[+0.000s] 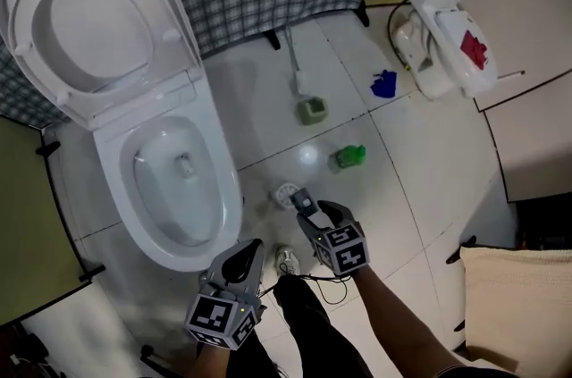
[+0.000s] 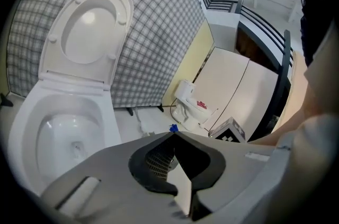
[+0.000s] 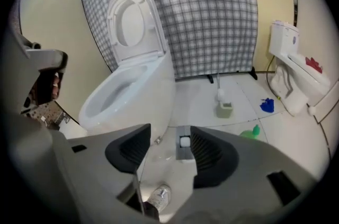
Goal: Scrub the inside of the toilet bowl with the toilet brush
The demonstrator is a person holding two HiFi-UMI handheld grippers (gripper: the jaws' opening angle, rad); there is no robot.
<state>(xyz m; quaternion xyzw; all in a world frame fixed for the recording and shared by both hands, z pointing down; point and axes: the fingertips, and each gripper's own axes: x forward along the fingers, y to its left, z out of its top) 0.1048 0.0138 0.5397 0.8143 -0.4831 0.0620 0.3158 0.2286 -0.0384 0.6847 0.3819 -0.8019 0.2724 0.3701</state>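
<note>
The white toilet [image 1: 179, 189] stands at the left with its seat and lid [image 1: 89, 19] raised, and its bowl [image 3: 114, 93] holds only a little water. A toilet brush [image 1: 308, 104] stands upright in a green holder on the floor beyond the bowl, by the checked curtain; it shows too in the right gripper view [image 3: 223, 106]. My right gripper [image 1: 304, 205] hovers over the floor tiles right of the bowl, open [image 3: 170, 134], with nothing between the pads. My left gripper [image 1: 246, 258] is low by the bowl's front rim, jaws together [image 2: 172, 135] and empty.
A green bottle [image 1: 350, 156] and a blue object [image 1: 384, 84] lie on the tiles to the right. A second white toilet unit [image 1: 447, 19] lies tipped in the far right corner. A round floor drain [image 1: 284, 192] sits just ahead of my right gripper. A shoe [image 1: 286, 260] is below.
</note>
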